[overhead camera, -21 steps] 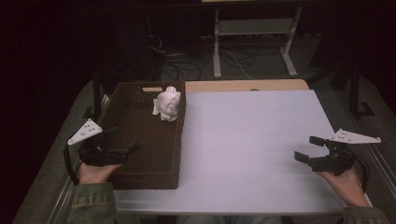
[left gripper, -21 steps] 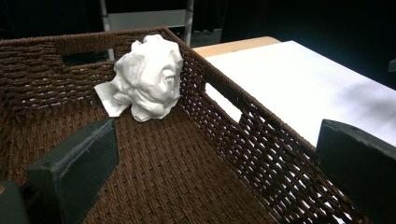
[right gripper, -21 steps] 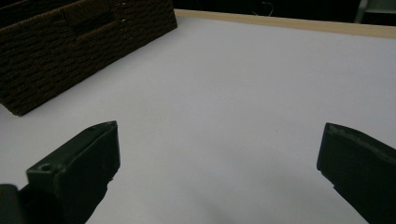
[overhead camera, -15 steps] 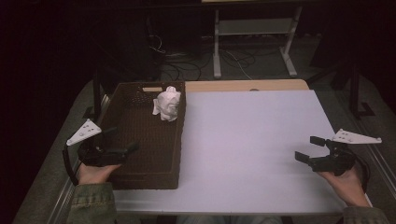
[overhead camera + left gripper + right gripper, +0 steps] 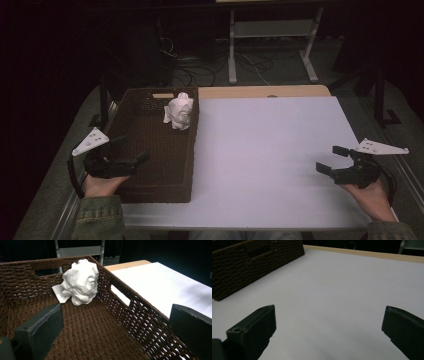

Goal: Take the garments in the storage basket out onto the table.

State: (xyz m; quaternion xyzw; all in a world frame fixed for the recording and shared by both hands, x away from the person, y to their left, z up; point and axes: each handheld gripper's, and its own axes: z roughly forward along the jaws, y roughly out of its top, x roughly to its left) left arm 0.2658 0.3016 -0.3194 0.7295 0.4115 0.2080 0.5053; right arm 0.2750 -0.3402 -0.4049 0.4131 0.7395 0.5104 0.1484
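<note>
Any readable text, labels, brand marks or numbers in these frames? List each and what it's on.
None to read: no words, labels, brands or numbers on any surface.
The brown wicker basket, the crumpled white cloth in it, the white table top and both grey three-cornered plates are unmarked; the plates bear only small holes.
The dark background shows nothing legible.

The brown basket point(image 5: 249, 265) is cut off by the right gripper view's top-left edges, hiding its inside.

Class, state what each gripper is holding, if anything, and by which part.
Nothing is held. The left gripper is open over the basket; the right gripper is open above the table.
</note>
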